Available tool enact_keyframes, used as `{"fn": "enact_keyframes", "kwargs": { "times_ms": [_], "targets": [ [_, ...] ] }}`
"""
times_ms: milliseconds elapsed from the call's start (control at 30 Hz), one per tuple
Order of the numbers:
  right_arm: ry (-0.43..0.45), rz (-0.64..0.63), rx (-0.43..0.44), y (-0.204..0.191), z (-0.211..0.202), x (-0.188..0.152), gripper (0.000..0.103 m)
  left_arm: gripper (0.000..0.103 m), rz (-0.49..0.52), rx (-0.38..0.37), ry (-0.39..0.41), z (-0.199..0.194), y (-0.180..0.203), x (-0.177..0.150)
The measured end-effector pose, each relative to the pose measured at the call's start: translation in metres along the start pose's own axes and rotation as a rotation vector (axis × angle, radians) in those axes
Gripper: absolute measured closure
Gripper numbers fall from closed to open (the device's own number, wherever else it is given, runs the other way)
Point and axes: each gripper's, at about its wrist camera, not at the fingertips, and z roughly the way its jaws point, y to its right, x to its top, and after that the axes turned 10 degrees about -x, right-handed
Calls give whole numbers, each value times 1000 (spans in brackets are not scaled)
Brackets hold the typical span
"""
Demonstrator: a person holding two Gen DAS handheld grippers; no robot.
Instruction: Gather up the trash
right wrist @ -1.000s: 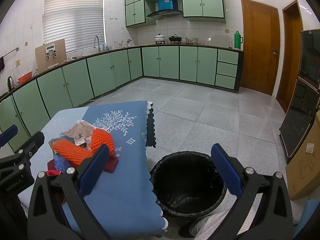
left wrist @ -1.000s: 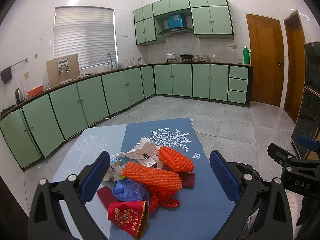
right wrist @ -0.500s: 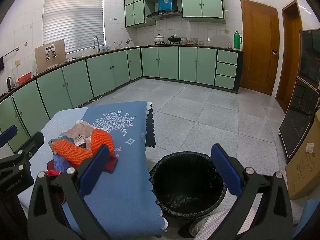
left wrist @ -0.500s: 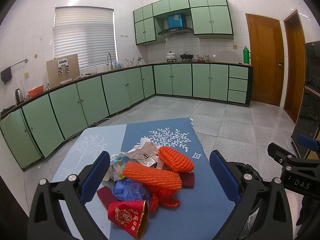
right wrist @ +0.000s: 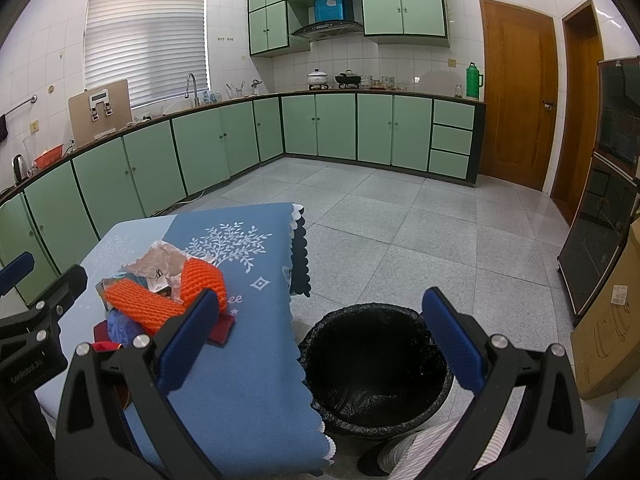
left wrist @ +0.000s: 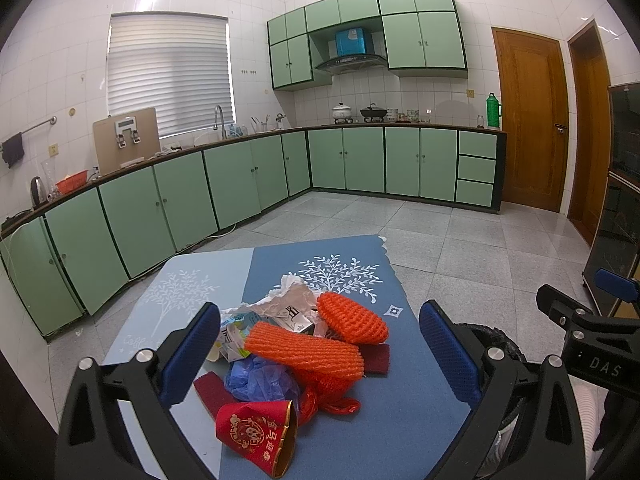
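A heap of trash lies on the blue tablecloth: two orange foam nets, crumpled paper, a blue plastic bag, red wrappers and a red paper cup on its side. My left gripper hangs open just above and before the heap, empty. My right gripper is open and empty, held over the table's right edge and the black-lined trash bin on the floor. The heap shows at the left of the right wrist view.
Green cabinets line the far and left walls under a counter with a sink and pots. Wooden doors stand at the back right, a dark glass cabinet and a cardboard box at the right. A striped sleeve shows low by the bin.
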Motion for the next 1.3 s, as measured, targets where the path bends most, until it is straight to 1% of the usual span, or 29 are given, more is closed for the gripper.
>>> {"fn": "enact_keyframes", "kwargs": {
  "times_ms": [467, 633, 767, 933, 1000, 1133, 1300],
  "targets": [
    [12, 27, 2, 5, -1, 3, 5, 6, -1, 0, -1, 1, 0, -1],
    [22, 33, 6, 2, 2, 3, 5, 6, -16, 22, 13, 1, -8, -2],
    [30, 31, 18, -6, 9, 1, 5, 6, -3, 90, 23, 6, -24, -7],
    [30, 8, 57, -26, 25, -3, 5, 6, -51, 137, -17, 20, -62, -20],
    [35, 0, 68, -35, 31, -4, 5, 6, -55, 156, -31, 22, -74, -28],
    [45, -32, 96, -57, 40, -8, 8, 6, -66, 182, -68, 27, -95, -45],
    [14, -46, 164, -83, 53, -18, 9, 9, -81, 195, -113, 32, -112, -62]
  ]
}}
